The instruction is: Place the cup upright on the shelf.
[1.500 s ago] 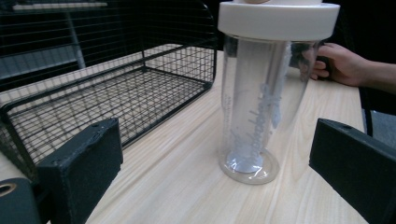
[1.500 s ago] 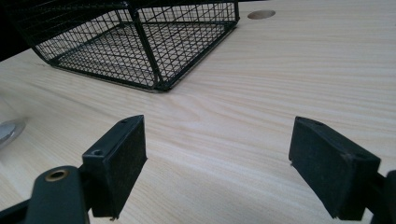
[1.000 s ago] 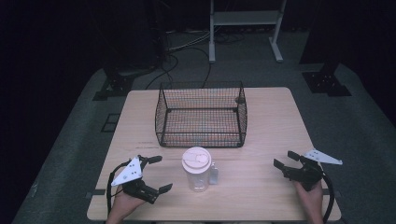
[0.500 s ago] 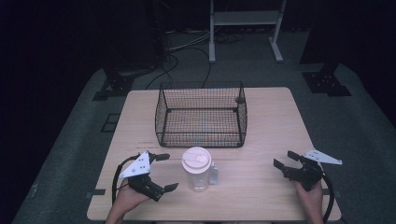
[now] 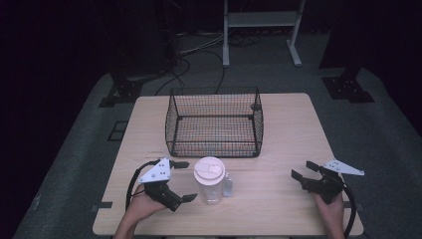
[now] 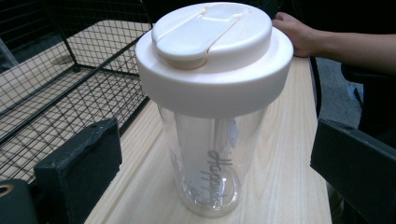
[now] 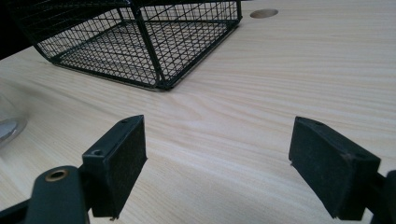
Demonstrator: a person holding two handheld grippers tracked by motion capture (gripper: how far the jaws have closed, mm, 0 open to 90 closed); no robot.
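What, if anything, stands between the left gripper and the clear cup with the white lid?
Nothing visible does. The left gripper is open with the cup straight ahead of its jaws, bare tabletop between them. The wire basket sits behind the cup, off the approach line.

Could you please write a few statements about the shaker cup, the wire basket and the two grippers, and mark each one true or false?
1. The shaker cup stands upright on the table. True.
2. The cup sits inside the wire basket. False: it stands in front of it.
3. The left gripper is open beside the cup. True.
4. The right gripper clamps the cup. False: it is open, well apart.
5. The cup's lid is off. False: it is on.
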